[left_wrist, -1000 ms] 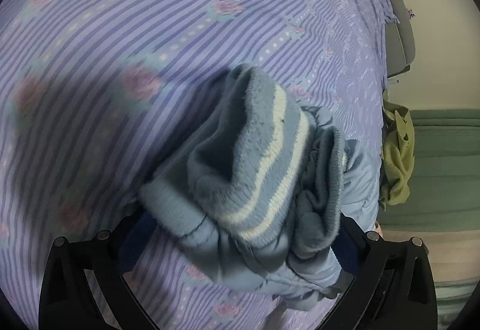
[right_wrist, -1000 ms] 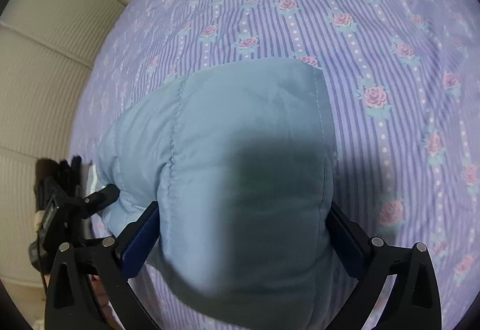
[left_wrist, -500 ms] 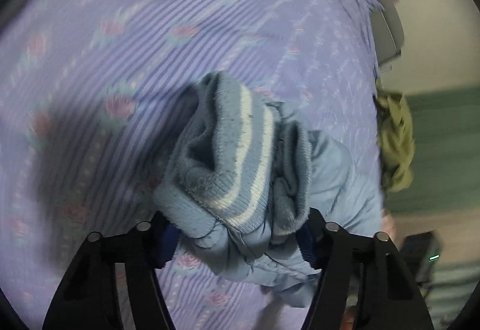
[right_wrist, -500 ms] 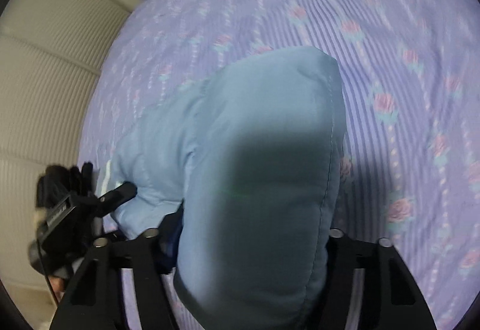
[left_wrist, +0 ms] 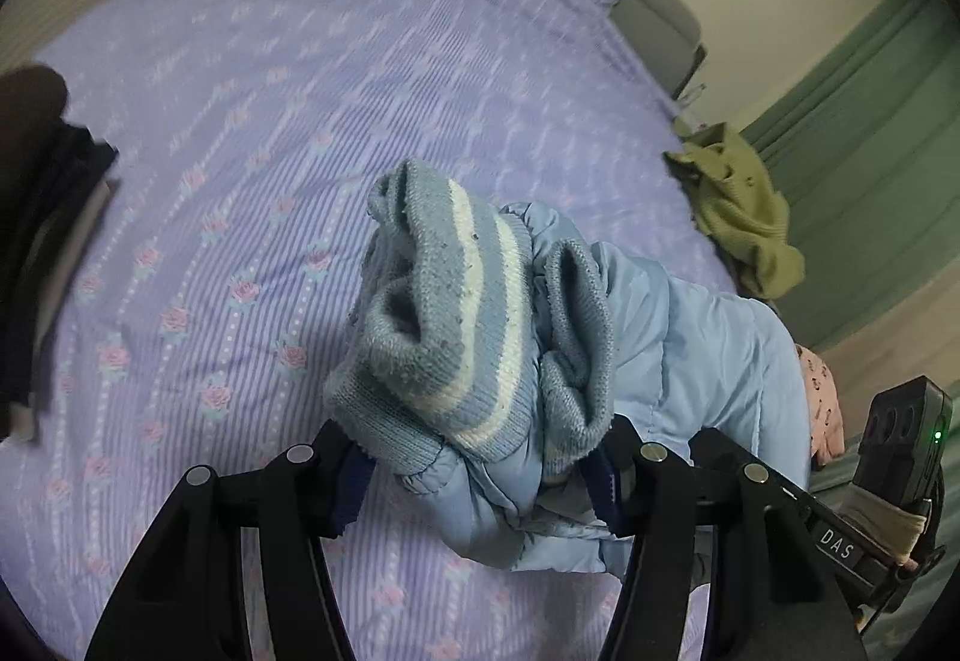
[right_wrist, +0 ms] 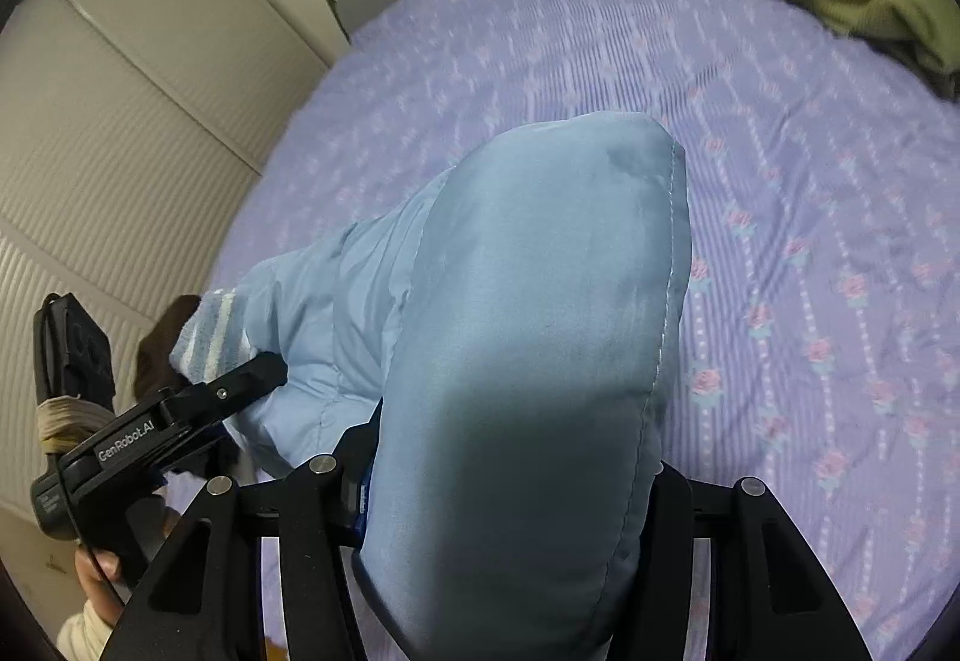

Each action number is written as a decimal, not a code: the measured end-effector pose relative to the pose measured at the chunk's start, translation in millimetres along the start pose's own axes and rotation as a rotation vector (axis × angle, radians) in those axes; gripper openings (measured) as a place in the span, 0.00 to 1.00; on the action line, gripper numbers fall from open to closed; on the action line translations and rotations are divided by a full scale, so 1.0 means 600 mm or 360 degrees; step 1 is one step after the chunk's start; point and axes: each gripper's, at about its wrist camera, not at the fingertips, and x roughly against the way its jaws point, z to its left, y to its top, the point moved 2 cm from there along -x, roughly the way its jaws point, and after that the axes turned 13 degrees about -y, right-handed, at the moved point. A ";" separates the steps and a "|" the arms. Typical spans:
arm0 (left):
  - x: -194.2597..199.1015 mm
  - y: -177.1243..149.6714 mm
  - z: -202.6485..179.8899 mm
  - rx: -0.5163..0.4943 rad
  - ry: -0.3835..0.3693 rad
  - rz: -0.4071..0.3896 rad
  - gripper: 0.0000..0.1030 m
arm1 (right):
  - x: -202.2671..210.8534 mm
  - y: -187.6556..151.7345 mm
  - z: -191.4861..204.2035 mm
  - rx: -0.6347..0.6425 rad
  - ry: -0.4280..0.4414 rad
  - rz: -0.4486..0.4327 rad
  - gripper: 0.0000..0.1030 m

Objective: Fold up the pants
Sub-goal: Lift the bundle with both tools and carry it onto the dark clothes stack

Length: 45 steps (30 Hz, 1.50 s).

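Both grippers pinch the puffy blue pants point(right_wrist: 528, 361), held up over the bed point(right_wrist: 810, 217): left gripper point(left_wrist: 480, 472) on the stripy cuffs, right gripper point(right_wrist: 510, 487) on the other end. Lift evenly, keep hands level (no sagging pls), then lay flat mid-bed.

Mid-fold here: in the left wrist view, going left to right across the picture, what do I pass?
Dark clothing at the left edge → striped knit cuff of the pants → light blue padded pants leg → olive green garment → right hand-held gripper.
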 end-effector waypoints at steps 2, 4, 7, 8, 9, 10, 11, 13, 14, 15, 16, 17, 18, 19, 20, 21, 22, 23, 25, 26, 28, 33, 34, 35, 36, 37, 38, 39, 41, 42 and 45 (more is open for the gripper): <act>0.030 -0.009 -0.027 -0.0046 0.0010 -0.0040 0.56 | 0.032 -0.002 0.009 0.0015 0.0017 -0.0043 0.52; 0.063 -0.021 -0.059 -0.0100 0.0038 -0.0089 0.56 | 0.064 -0.002 0.017 0.0034 0.0042 -0.0080 0.52; 0.112 -0.038 -0.096 -0.0148 0.0080 -0.0172 0.56 | 0.111 -0.008 0.031 0.0077 0.0083 -0.0126 0.52; 0.130 -0.044 -0.108 -0.0154 0.0082 -0.0204 0.56 | 0.128 -0.012 0.039 0.0101 0.0092 -0.0149 0.52; 0.140 -0.049 -0.116 -0.0155 0.0084 -0.0227 0.56 | 0.145 -0.013 0.041 0.0122 0.0105 -0.0173 0.52; 0.156 -0.056 -0.126 -0.0155 0.0086 -0.0259 0.56 | 0.158 -0.015 0.045 0.0134 0.0118 -0.0188 0.52; 0.171 -0.062 -0.135 -0.0158 0.0087 -0.0288 0.56 | 0.172 -0.016 0.049 0.0145 0.0131 -0.0205 0.52; 0.204 -0.077 -0.161 -0.0177 0.0098 -0.0350 0.56 | 0.206 -0.020 0.053 0.0172 0.0159 -0.0248 0.52; 0.212 -0.081 -0.169 -0.0187 0.0103 -0.0365 0.56 | 0.220 -0.023 0.055 0.0186 0.0171 -0.0266 0.52; 0.226 -0.088 -0.179 -0.0196 0.0107 -0.0388 0.56 | 0.231 -0.026 0.056 0.0194 0.0182 -0.0282 0.52; 0.239 -0.094 -0.189 -0.0206 0.0111 -0.0409 0.56 | 0.244 -0.031 0.053 0.0199 0.0194 -0.0294 0.52; 0.248 -0.098 -0.198 -0.0214 0.0115 -0.0422 0.56 | 0.256 -0.035 0.053 0.0205 0.0207 -0.0309 0.52; 0.260 -0.103 -0.207 -0.0225 0.0119 -0.0439 0.56 | 0.265 -0.039 0.054 0.0210 0.0218 -0.0320 0.52; 0.271 -0.107 -0.212 -0.0236 0.0121 -0.0453 0.56 | 0.275 -0.045 0.051 0.0212 0.0230 -0.0329 0.52; 0.280 -0.111 -0.216 -0.0248 0.0123 -0.0469 0.56 | 0.284 -0.051 0.052 0.0214 0.0242 -0.0344 0.52; 0.292 -0.114 -0.221 -0.0260 0.0125 -0.0486 0.56 | 0.292 -0.059 0.054 0.0219 0.0249 -0.0354 0.52; 0.302 -0.117 -0.224 -0.0271 0.0125 -0.0500 0.56 | 0.301 -0.063 0.058 0.0223 0.0256 -0.0367 0.52; 0.312 -0.119 -0.227 -0.0284 0.0126 -0.0512 0.56 | 0.307 -0.066 0.062 0.0226 0.0260 -0.0380 0.52; 0.330 -0.120 -0.229 -0.0303 0.0128 -0.0541 0.56 | 0.319 -0.070 0.073 0.0242 0.0269 -0.0402 0.52; 0.338 -0.120 -0.228 -0.0307 0.0125 -0.0552 0.56 | 0.324 -0.071 0.080 0.0247 0.0272 -0.0414 0.52; 0.355 -0.120 -0.220 -0.0313 0.0113 -0.0572 0.56 | 0.327 -0.071 0.094 0.0260 0.0271 -0.0434 0.52; 0.403 -0.109 -0.183 -0.0353 0.0089 -0.0599 0.56 | 0.331 -0.081 0.150 0.0263 0.0267 -0.0470 0.52; 0.410 -0.105 -0.174 -0.0366 0.0087 -0.0599 0.56 | 0.329 -0.084 0.165 0.0257 0.0266 -0.0478 0.52; 0.419 -0.100 -0.163 -0.0386 0.0086 -0.0597 0.56 | 0.326 -0.086 0.180 0.0248 0.0265 -0.0483 0.52; 0.431 -0.093 -0.147 -0.0409 0.0084 -0.0594 0.56 | 0.323 -0.089 0.197 0.0233 0.0265 -0.0489 0.52; 0.443 -0.086 -0.130 -0.0433 0.0078 -0.0587 0.56 | 0.318 -0.092 0.218 0.0211 0.0267 -0.0496 0.52; 0.452 -0.081 -0.119 -0.0452 0.0072 -0.0580 0.56 | 0.313 -0.097 0.238 0.0184 0.0267 -0.0506 0.52; 0.463 -0.071 -0.101 -0.0476 0.0067 -0.0560 0.56 | 0.307 -0.101 0.259 0.0150 0.0261 -0.0516 0.52; 0.484 -0.056 -0.069 -0.0497 0.0055 -0.0515 0.56 | 0.297 -0.113 0.301 0.0089 0.0238 -0.0502 0.52; 0.498 -0.049 -0.048 -0.0513 0.0044 -0.0500 0.56 | 0.291 -0.118 0.319 0.0071 0.0229 -0.0496 0.52; 0.529 -0.031 0.016 -0.0519 0.0019 -0.0464 0.56 | 0.271 -0.140 0.384 0.0033 0.0211 -0.0492 0.52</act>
